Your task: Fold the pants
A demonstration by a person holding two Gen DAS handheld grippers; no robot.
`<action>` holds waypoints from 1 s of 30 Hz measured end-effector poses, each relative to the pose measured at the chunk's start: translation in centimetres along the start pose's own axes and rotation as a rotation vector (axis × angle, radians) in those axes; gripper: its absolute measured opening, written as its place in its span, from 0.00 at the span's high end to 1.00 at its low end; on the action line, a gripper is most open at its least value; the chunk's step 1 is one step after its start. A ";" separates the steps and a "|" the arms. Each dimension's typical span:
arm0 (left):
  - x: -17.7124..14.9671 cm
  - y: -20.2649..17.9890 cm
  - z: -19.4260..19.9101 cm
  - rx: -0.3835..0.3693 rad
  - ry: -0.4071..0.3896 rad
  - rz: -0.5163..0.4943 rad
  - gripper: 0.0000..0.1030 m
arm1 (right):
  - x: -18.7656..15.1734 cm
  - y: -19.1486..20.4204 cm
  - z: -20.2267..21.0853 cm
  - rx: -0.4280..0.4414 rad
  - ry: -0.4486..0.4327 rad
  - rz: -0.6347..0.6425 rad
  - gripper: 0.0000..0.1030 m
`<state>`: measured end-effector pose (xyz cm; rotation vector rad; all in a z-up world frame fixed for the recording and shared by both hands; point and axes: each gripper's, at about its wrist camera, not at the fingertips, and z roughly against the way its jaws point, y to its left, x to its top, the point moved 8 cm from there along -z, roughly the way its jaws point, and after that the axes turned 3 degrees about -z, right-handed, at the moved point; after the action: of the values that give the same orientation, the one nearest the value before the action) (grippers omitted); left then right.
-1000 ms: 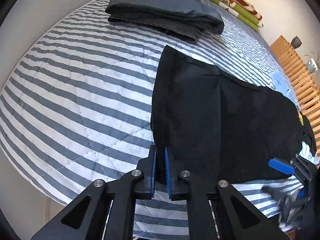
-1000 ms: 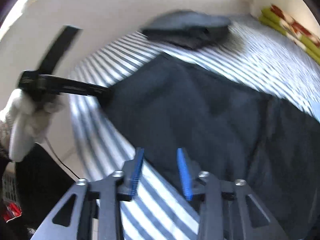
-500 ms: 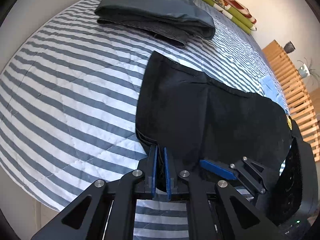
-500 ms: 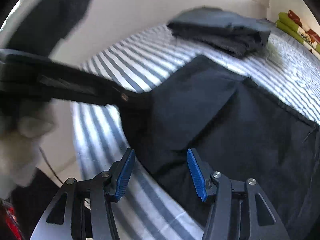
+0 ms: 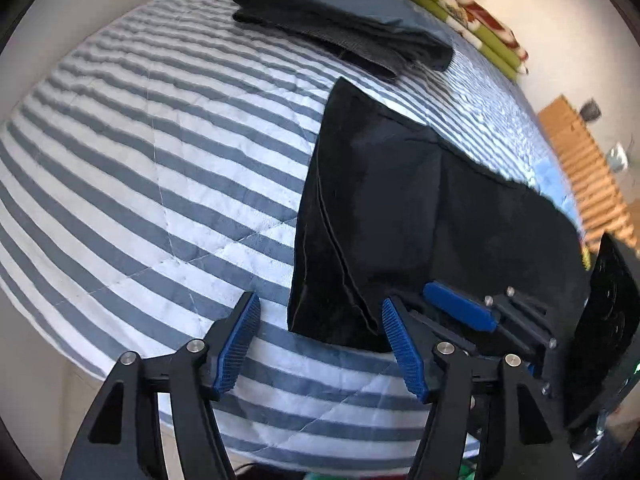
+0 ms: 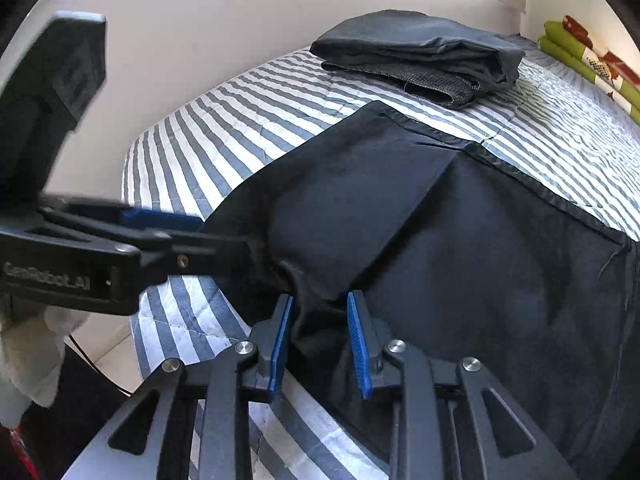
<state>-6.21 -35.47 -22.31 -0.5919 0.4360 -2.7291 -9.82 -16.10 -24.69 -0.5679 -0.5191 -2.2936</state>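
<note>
- The left gripper has just been opening. Its blue pads stand wide, holding nothing.
- The black cloth pants lie flat on the striped grey-and-white bedspread, long way running left to right.
- The right gripper has been closing around a bunched near edge of the pants; I cannot tell if it pinches.

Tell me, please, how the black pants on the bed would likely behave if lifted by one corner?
The black pants would probably droop limply: the fabric already bunches between the right gripper. They look thin and light, lying flat on the striped bedspread.
</note>
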 end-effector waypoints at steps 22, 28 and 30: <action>2.4 -4.4 1.8 -0.036 -0.146 0.015 0.96 | -4.0 -11.5 5.2 0.040 0.004 -0.494 0.74; 4.5 -12.7 5.5 -0.076 -0.203 -0.137 0.96 | -4.2 -11.3 6.8 0.090 -0.006 -0.415 0.74; 4.7 -16.8 6.7 -0.100 -0.216 -0.210 0.96 | -5.0 -13.1 9.4 0.088 -0.050 -0.431 0.74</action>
<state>-11.31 -23.54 -8.90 -0.9991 0.4818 -2.8073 -13.65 0.17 -22.27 -0.5086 -0.8298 -2.6472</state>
